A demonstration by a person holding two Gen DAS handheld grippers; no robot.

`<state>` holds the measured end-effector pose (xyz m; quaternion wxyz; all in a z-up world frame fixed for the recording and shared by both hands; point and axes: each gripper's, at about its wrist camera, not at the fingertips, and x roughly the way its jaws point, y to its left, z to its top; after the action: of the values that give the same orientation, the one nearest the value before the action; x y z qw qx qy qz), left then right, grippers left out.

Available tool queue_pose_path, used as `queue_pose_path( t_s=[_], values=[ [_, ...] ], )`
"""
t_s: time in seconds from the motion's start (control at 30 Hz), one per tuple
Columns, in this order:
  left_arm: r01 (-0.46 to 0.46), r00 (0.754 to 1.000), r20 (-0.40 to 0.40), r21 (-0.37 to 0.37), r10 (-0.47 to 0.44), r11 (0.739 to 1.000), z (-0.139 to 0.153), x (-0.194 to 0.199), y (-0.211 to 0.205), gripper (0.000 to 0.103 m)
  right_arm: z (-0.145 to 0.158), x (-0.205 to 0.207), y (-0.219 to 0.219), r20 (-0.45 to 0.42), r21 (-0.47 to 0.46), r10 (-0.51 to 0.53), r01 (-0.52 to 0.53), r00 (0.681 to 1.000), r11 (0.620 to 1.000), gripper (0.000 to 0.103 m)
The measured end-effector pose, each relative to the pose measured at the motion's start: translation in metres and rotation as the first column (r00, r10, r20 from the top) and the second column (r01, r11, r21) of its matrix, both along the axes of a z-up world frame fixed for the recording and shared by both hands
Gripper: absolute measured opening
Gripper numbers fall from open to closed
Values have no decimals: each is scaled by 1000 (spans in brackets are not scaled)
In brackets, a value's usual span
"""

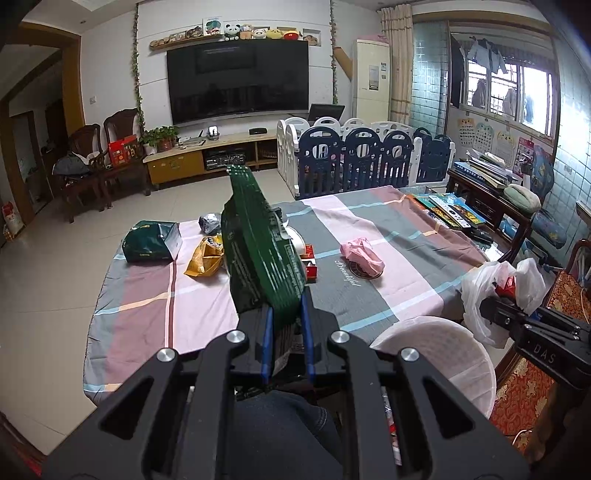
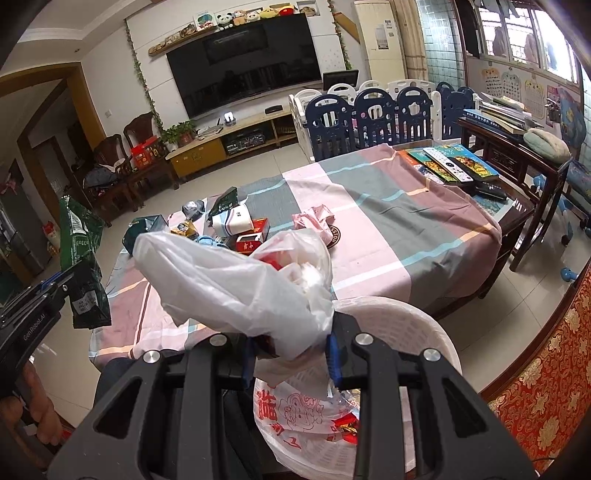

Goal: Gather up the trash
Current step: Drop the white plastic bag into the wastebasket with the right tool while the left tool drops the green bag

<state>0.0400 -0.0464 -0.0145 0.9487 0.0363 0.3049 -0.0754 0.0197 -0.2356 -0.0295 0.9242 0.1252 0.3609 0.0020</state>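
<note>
The left gripper (image 1: pixel 287 321) jaws clamp a green pack (image 1: pixel 258 243), which extends toward 12 o'clock. The right gripper (image 2: pixel 291 350) jaws clamp a white bag (image 2: pixel 229 280) above the basket (image 2: pixel 413 321). Beyond, a pink wrapper (image 1: pixel 362 256) lies on the table (image 1: pixel 406 229) at 1 o'clock.

A family living room in a home: at 12 o'clock a large black wall-mounted television (image 1: pixel 238 81) hangs above a low wooden media cabinet (image 1: pixel 207 153), plush toys lining the shelf (image 1: pixel 255 34) over it. At 1 o'clock stands a navy-and-white plastic baby playpen (image 1: pixel 364 155); at 10 o'clock, dark carved wooden chairs (image 1: pixel 92 155).
</note>
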Motion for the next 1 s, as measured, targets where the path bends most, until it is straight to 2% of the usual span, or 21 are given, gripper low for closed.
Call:
queue_pose_path(
  t_s=[0.27,0.43,0.6,0.73,0.87,0.9,0.93,1.0],
  values=[
    [7,1000,-6,-2,-7,1000,0,0,-1,15,-17,0,-5,-44,-17,-5,4,999,1000,31],
    [34,998,-45,-26,-35,999,-4,4,-3,14,-62,2,-16,-173,-19,-31,28,984,999,31],
    [137,983,-115,-56,-143,989,-20,6,-19,15,-90,3,-34,-258,54,-59,75,964,996,32],
    [240,949,-187,-90,-253,967,-40,6,-42,15,-94,1,-41,-273,58,-74,93,959,994,33],
    [357,887,-270,-111,-374,927,-66,4,-70,15,-100,-1,-55,-299,119,-90,131,950,984,43],
    [378,873,-287,-113,-395,919,-73,2,-77,15,-102,-2,-61,-308,145,-95,146,947,979,47],
    [392,862,-301,-113,-408,913,-79,1,-83,15,-102,-4,-65,-313,157,-104,160,944,975,58],
    [421,837,-328,-128,-439,898,-89,1,-93,15,-100,-8,-77,-315,178,-142,206,938,962,72]
  ],
)
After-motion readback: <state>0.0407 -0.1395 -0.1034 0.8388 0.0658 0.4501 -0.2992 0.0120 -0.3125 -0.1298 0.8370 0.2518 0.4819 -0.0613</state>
